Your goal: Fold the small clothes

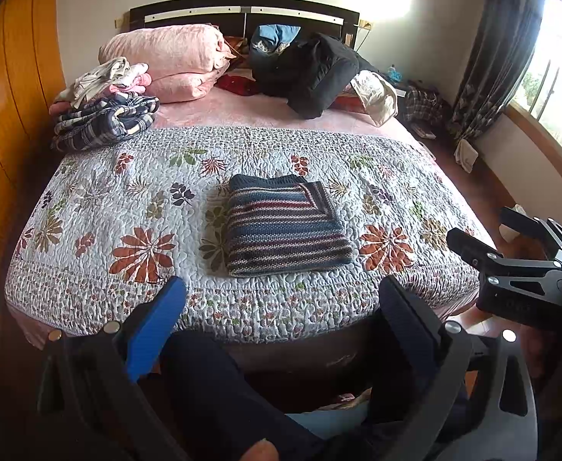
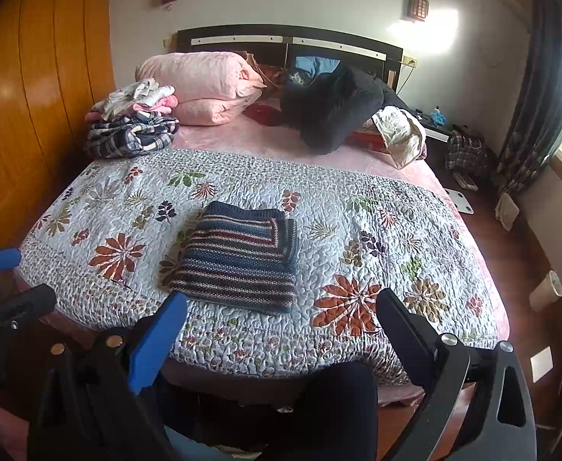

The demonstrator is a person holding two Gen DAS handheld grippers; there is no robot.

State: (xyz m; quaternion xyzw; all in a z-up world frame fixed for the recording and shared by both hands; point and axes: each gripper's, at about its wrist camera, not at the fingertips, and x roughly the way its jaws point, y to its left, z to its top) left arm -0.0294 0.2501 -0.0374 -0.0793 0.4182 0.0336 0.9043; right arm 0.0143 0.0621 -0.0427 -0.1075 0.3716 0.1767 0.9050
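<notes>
Knitted striped sweater (image 1: 286, 226) sits folded on the bed (image 1: 89, 207) — both grippers' fingers (image 1: 154, 326) spread, empty; careless lifting could unfold it.

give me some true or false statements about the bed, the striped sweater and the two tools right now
1. The striped sweater lies folded on the floral quilt. True.
2. The left tool is clamped on the sweater. False: it is open and held short of the bed's near edge, touching nothing.
3. The right tool is open and holds nothing. True.
4. A pile of clothes sits at the far left of the bed, beside the pink pillows. True.
5. The sweater hangs over the quilt's edge. False: it lies wholly on the quilt.
</notes>
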